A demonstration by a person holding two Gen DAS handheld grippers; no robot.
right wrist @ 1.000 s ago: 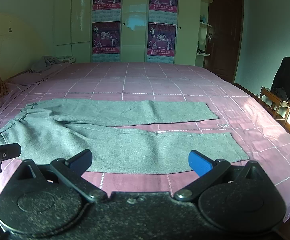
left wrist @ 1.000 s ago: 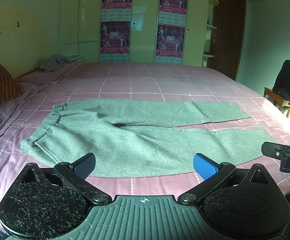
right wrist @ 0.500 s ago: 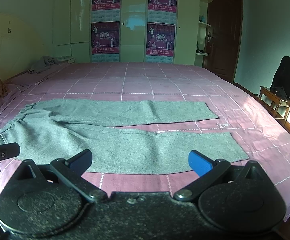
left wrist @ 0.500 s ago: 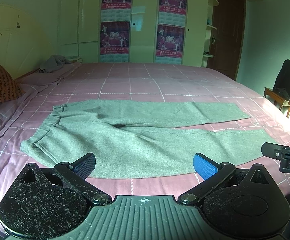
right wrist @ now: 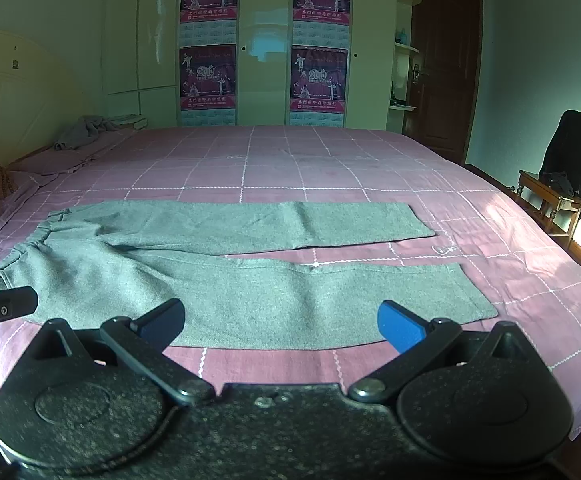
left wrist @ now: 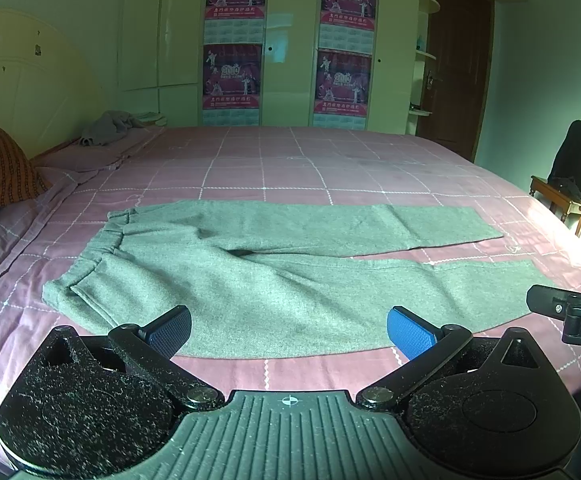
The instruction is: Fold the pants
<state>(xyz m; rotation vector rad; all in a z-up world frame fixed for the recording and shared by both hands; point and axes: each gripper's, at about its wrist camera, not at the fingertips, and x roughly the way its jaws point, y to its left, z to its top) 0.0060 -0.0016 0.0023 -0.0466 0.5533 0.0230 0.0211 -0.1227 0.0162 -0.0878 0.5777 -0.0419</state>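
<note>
Left wrist view: grey pants (left wrist: 274,280) lie flat, legs spread, unfolded.

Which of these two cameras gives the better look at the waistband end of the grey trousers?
The left wrist view: the waistband sits well inside the picture, its gathered edge clear. In the right wrist view the waistband lies at the far left edge, squeezed by the lens, with the left gripper's tip just below it.

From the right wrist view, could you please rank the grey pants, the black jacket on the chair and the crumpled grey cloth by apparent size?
1. Grey pants, by far the largest.
2. Black jacket.
3. Crumpled grey cloth, though it lies farthest away, so true size is unsure.
</note>
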